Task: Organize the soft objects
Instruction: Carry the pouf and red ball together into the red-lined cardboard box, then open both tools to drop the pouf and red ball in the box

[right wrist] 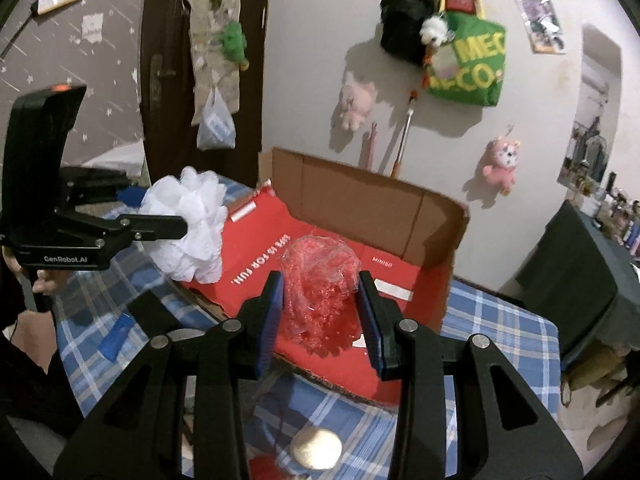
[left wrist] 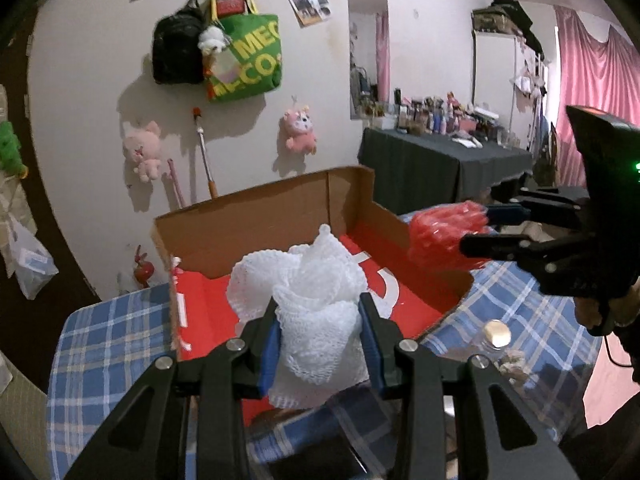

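Note:
My left gripper (left wrist: 320,332) is shut on a white mesh bath pouf (left wrist: 308,280) and holds it above the near edge of a shallow cardboard box with a red inside (left wrist: 392,256). My right gripper (right wrist: 322,308) is shut on a red mesh bath pouf (right wrist: 320,280) and holds it over the same box (right wrist: 360,200). In the left wrist view the right gripper (left wrist: 472,232) and the red pouf (left wrist: 444,236) hang above the box's right side. In the right wrist view the left gripper (right wrist: 160,216) and the white pouf (right wrist: 192,220) hang over the box's left corner.
The box lies on a blue plaid cloth (left wrist: 112,336). A clear jar with a pale lid (left wrist: 498,334) stands on the cloth by the box; it also shows in the right wrist view (right wrist: 316,448). A dark-draped table with bottles (left wrist: 440,156) stands behind.

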`<state>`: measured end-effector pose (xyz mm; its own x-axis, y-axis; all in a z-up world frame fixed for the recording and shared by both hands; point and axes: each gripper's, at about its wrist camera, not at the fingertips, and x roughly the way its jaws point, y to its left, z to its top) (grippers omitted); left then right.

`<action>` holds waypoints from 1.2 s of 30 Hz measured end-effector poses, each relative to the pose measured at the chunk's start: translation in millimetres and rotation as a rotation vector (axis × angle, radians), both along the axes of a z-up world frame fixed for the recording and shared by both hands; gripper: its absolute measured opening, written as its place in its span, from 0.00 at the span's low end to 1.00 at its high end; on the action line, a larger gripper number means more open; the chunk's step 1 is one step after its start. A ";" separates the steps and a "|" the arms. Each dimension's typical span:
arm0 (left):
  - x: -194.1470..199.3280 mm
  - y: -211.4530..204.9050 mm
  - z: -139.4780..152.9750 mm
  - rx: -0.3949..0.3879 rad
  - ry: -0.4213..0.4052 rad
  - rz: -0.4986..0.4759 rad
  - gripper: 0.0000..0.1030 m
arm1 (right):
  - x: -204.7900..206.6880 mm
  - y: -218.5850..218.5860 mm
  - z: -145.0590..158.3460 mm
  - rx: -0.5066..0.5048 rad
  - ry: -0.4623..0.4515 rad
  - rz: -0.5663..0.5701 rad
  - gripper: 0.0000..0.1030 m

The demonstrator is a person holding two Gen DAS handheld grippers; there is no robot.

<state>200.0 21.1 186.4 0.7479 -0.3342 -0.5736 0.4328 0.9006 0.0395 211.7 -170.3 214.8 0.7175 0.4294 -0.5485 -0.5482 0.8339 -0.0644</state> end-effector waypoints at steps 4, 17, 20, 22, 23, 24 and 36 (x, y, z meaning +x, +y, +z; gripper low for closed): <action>33.1 -7.6 -8.8 0.034 0.035 -0.006 0.37 | 41.7 12.3 -16.7 -0.045 0.083 0.009 0.34; 165.5 -13.1 -55.4 0.007 0.240 0.055 0.37 | 177.4 33.2 -63.6 -0.040 0.317 -0.066 0.34; 190.1 -12.5 -68.6 0.022 0.257 0.089 0.37 | 209.3 31.2 -73.1 0.008 0.389 -0.130 0.34; 204.4 -9.5 -72.6 0.004 0.272 0.107 0.38 | 222.4 30.3 -78.0 0.026 0.423 -0.154 0.34; 211.5 -7.6 -75.6 -0.012 0.287 0.115 0.38 | 230.9 30.0 -82.1 0.038 0.441 -0.172 0.34; 217.2 -7.1 -78.3 -0.023 0.301 0.116 0.38 | 235.7 29.8 -84.1 0.043 0.449 -0.180 0.34; 228.3 -12.6 -88.0 0.009 0.292 0.131 0.53 | 266.0 22.2 -106.6 0.105 0.553 -0.255 0.39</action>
